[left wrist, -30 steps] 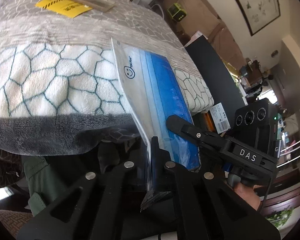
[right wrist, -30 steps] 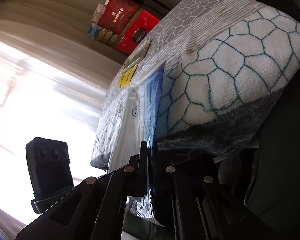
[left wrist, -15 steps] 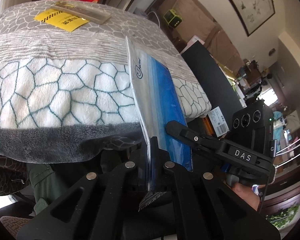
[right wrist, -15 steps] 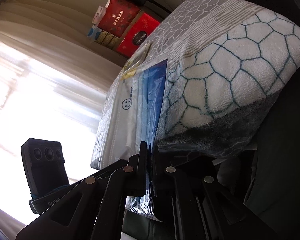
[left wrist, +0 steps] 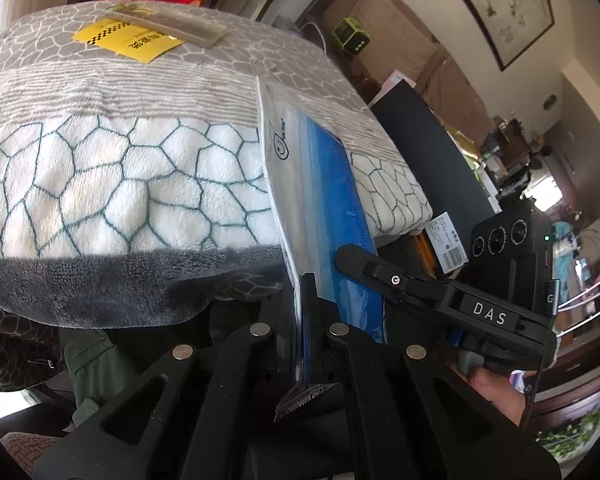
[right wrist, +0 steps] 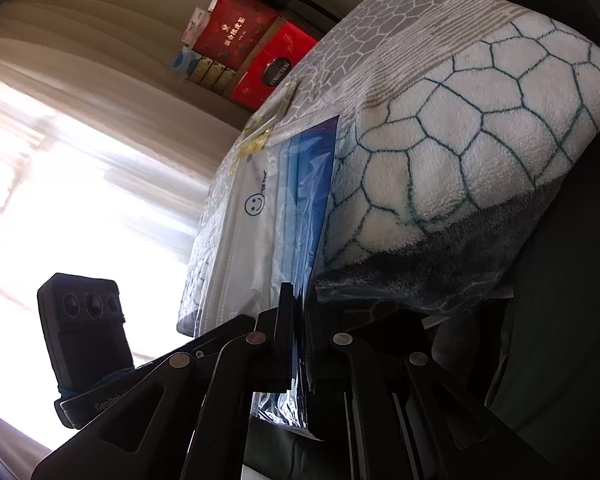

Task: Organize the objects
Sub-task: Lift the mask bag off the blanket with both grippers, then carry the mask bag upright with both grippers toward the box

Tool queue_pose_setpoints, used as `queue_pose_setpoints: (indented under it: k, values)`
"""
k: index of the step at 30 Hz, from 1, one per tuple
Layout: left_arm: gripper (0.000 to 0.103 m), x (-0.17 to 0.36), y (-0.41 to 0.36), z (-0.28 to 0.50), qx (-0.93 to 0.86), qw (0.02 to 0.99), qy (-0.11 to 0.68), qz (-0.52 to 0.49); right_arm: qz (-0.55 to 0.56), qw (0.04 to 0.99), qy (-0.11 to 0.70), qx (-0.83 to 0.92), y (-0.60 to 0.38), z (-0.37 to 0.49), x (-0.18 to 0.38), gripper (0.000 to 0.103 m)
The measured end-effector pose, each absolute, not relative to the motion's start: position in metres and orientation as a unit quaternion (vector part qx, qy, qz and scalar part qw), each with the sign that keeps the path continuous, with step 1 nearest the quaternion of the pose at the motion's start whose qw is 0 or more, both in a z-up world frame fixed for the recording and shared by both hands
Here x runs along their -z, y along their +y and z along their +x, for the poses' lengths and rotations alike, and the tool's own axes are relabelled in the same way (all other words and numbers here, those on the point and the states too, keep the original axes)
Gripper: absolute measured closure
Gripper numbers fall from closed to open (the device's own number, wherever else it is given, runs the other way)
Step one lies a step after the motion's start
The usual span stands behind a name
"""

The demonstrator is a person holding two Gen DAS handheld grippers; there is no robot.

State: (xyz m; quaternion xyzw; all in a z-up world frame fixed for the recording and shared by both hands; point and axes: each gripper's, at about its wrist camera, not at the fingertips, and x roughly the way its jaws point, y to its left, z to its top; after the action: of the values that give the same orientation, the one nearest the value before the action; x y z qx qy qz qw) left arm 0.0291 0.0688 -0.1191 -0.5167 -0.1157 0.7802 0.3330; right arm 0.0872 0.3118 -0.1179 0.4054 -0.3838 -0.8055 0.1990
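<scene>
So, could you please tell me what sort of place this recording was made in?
Most likely a lived-in home, probably a living room. A framed painting hangs on the wall, a plush patterned blanket covers the surface ahead, and red gift boxes are stacked by a curtained window.

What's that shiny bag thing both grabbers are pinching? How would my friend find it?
Look at the big fluffy blanket with the honeycomb lines. At its near edge, a flat clear plastic pack stands on edge, pinched by the left gripper and the right gripper. Unlike the yellow card lying flat farther back, it shows blue sheets and a printed smiley face.
</scene>
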Motion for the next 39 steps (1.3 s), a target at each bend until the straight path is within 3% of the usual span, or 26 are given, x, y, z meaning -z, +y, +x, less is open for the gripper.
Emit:
queue_pose_setpoints:
  k: [3, 5, 9, 12, 14, 17, 24, 31, 39]
  values:
    - [0.101, 0.119, 0.067, 0.029, -0.783, 0.332, -0.120, -0.512, 0.412, 0.196, -0.377, 0.806, 0.310, 0.088, 0.119, 0.091]
    - [0.101, 0.120, 0.066, 0.028, -0.785, 0.329, -0.126, -0.510, 0.416, 0.193, -0.370, 0.808, 0.306, 0.088, 0.119, 0.071]
    - [0.101, 0.122, 0.062, 0.027, -0.786, 0.322, -0.136, -0.510, 0.419, 0.202, -0.354, 0.811, 0.295, 0.087, 0.117, 0.064]
    - [0.101, 0.125, 0.060, 0.025, -0.785, 0.319, -0.140, -0.512, 0.424, 0.205, -0.341, 0.814, 0.286, 0.084, 0.117, 0.071]
    - [0.101, 0.126, 0.059, 0.025, -0.785, 0.318, -0.143, -0.513, 0.424, 0.206, -0.331, 0.818, 0.282, 0.085, 0.116, 0.090]
    - [0.101, 0.126, 0.061, 0.025, -0.784, 0.319, -0.142, -0.513, 0.414, 0.204, -0.309, 0.832, 0.276, 0.087, 0.108, 0.093]
    - [0.101, 0.107, 0.071, 0.032, -0.808, 0.325, -0.106, -0.481, 0.382, 0.173, -0.240, 0.875, 0.265, 0.094, 0.084, 0.095]
    - [0.101, 0.083, 0.087, 0.033, -0.840, 0.318, -0.068, -0.433, 0.337, 0.138, -0.114, 0.924, 0.249, 0.101, 0.053, 0.096]
    - [0.101, 0.048, 0.104, 0.020, -0.869, 0.318, -0.051, -0.376, 0.308, 0.141, -0.066, 0.939, 0.258, 0.073, 0.021, 0.096]
